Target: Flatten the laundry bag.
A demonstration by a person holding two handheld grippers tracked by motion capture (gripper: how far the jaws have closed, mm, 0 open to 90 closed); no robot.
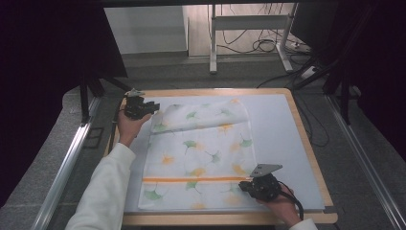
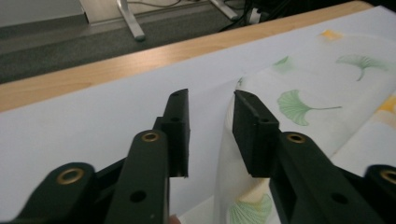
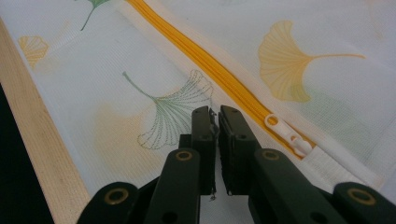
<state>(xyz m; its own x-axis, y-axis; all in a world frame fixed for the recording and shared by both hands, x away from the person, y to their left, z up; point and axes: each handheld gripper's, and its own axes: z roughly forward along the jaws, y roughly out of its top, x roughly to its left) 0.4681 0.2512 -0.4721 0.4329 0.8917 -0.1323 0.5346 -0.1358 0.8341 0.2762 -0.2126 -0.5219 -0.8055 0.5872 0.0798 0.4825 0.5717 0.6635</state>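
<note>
Thin, limp mesh bag (image 1: 198, 153) lies flat on the table mat (image 1: 277, 139); left gripper (image 2: 211, 133) spread beside its folded far corner, right gripper (image 3: 215, 147) pressed together near the zipper (image 3: 201, 56); best gripped at hems.

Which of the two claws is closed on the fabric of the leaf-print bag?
The right claw, at the near edge beside the white zipper pull; its jaws pinch the mesh bag. The left claw stands open at the far corner.
</note>
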